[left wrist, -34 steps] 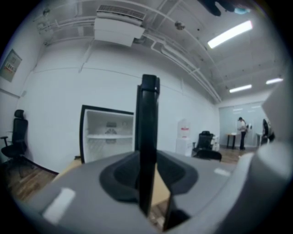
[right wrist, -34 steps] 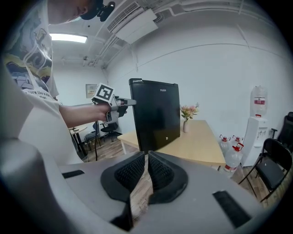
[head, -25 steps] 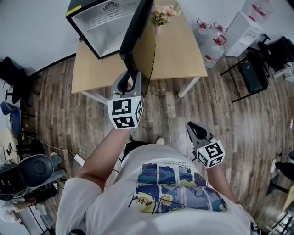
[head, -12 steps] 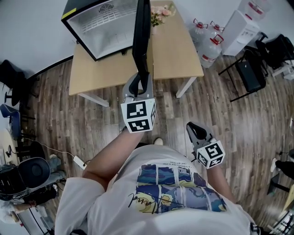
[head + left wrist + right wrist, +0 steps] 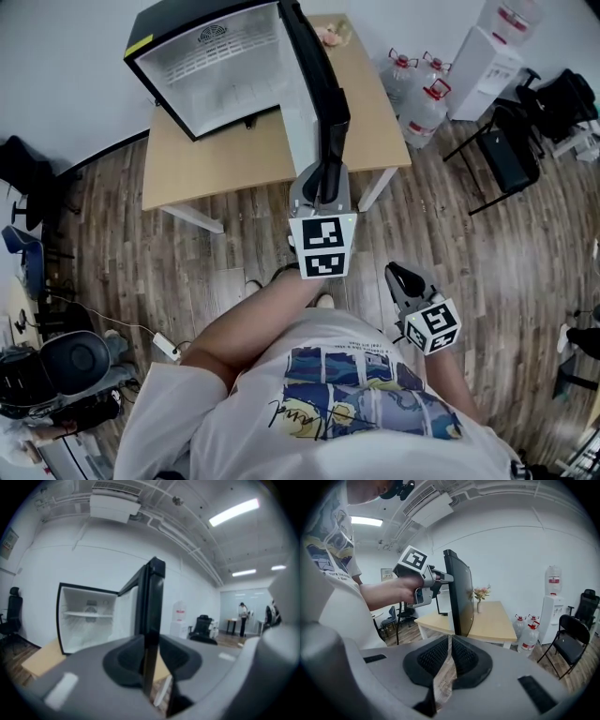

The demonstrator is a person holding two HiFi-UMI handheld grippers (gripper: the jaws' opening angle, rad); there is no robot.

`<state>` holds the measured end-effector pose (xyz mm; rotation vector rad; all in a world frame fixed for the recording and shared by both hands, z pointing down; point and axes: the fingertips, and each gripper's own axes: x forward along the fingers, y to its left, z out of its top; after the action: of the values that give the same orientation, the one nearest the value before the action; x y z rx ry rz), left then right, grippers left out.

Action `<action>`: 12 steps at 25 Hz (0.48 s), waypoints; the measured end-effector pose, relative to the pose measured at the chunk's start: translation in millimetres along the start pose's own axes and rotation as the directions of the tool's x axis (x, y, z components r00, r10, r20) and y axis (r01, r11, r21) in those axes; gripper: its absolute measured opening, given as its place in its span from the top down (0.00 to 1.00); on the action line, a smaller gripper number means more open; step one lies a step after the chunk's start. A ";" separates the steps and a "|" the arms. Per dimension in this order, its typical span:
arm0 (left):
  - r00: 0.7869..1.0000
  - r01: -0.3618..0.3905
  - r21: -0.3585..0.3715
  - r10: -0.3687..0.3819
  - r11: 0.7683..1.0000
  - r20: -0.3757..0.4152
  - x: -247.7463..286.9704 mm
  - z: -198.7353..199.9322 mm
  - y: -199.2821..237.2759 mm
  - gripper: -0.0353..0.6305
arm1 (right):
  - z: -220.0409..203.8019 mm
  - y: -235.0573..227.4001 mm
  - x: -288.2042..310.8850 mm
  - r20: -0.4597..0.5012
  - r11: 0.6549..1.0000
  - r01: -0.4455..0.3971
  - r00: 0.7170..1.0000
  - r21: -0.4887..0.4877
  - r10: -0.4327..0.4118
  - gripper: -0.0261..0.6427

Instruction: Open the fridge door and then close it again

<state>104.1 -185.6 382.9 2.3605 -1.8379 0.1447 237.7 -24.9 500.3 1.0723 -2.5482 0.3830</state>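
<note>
A small black fridge (image 5: 216,75) with a white inside stands on a wooden table (image 5: 206,164). Its black door (image 5: 319,84) hangs open and juts toward me. My left gripper (image 5: 323,178) grips the door's free edge at its near end. In the left gripper view the door edge (image 5: 152,606) runs up between the jaws of the left gripper (image 5: 151,660), which have just been closing on it. My right gripper (image 5: 398,277) hangs lower right, away from the fridge, with its pads together and nothing in them. In the right gripper view the door (image 5: 459,597) appears edge-on.
A vase of flowers (image 5: 330,36) stands on the table behind the door. Water bottles (image 5: 427,94), a white dispenser (image 5: 492,47) and a black chair (image 5: 511,141) stand to the right. An office chair (image 5: 70,352) is at lower left. Wooden floor lies around me.
My left gripper has moved right with the door edge in it, and the door has swung further open. The right gripper has stayed put.
</note>
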 end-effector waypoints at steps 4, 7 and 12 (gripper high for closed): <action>1.000 0.026 0.003 -0.026 1.000 -0.003 10.2 1.5 -16.6 0.79 | -4.2 -5.5 -7.2 -0.003 1.000 0.021 1.000 0.011 -0.021 0.92; 0.999 0.046 0.012 -0.046 0.999 -0.005 16.8 1.1 -28.6 0.80 | -8.4 -8.4 -12.9 -0.005 0.999 0.036 0.999 0.019 -0.035 0.92; 0.998 0.066 0.030 -0.066 0.997 -0.004 26.1 2.2 -39.9 0.81 | -10.3 -10.6 -17.2 -0.005 0.998 0.054 0.999 0.029 -0.054 0.92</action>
<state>149.2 -201.3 382.8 2.4365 -1.7655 0.1698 258.8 -17.3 503.7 1.1469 -2.5116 0.4084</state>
